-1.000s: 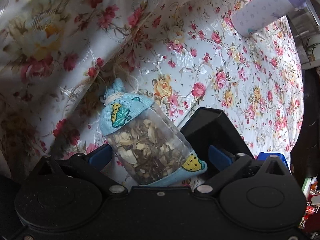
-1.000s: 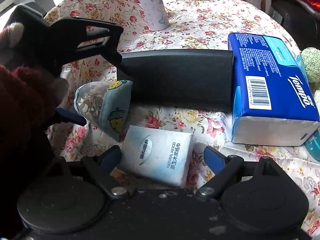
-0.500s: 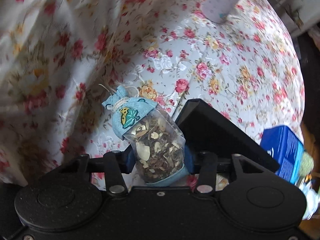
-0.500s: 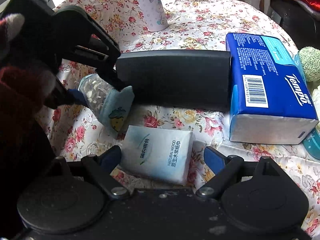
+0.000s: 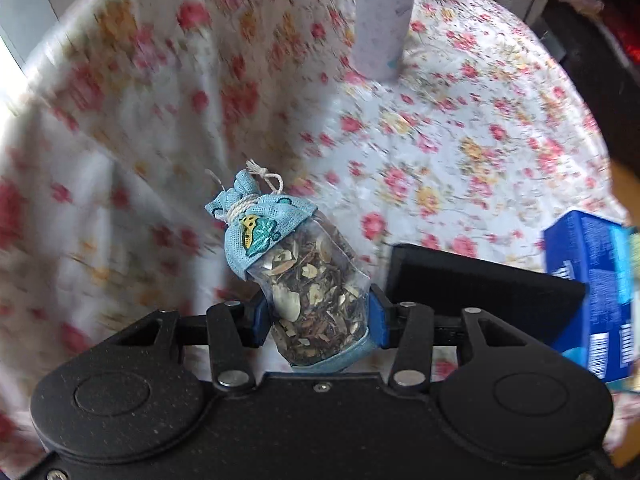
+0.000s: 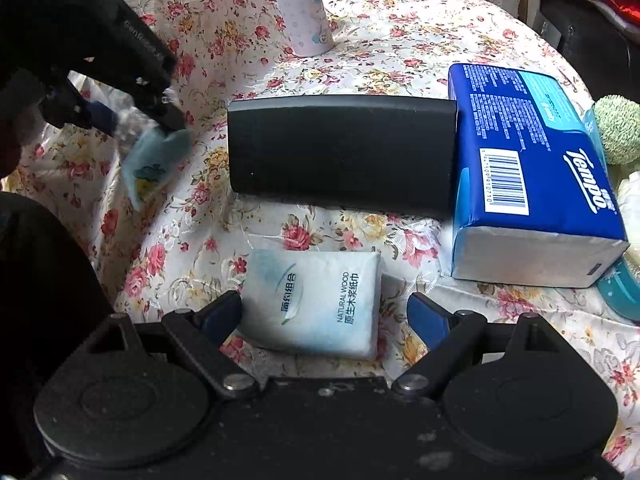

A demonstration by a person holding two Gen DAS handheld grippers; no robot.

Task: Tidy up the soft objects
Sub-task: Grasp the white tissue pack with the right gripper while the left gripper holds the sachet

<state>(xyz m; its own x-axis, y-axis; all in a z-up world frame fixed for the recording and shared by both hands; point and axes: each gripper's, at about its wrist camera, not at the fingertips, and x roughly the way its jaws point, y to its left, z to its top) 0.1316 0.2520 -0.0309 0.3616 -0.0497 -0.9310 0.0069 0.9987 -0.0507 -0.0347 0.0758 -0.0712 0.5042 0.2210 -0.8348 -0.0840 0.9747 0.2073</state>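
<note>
My left gripper [image 5: 316,316] is shut on a sachet [image 5: 304,276] of dried herbs with a light-blue cloth top tied with string, held clear above the floral tablecloth [image 5: 440,140]. The right wrist view shows that same left gripper [image 6: 132,120] at the upper left with the sachet [image 6: 156,160] hanging blurred from it. My right gripper [image 6: 324,312] stands open low over a small white tissue pack [image 6: 316,300], whose near end lies between the blue pads without contact. A black box [image 6: 340,152] lies behind the pack.
A blue Tempo tissue pack [image 6: 532,168] lies right of the black box, also seen as the blue pack [image 5: 592,292]. A lilac patterned bottle [image 6: 304,12] stands at the back. A green fuzzy ball [image 6: 618,128] and a teal object [image 6: 620,288] sit at the right edge.
The left gripper went from open around the lying sachet to shut on it, then lifted it off the cloth and rolled. The right gripper stayed still over the white pack.
</note>
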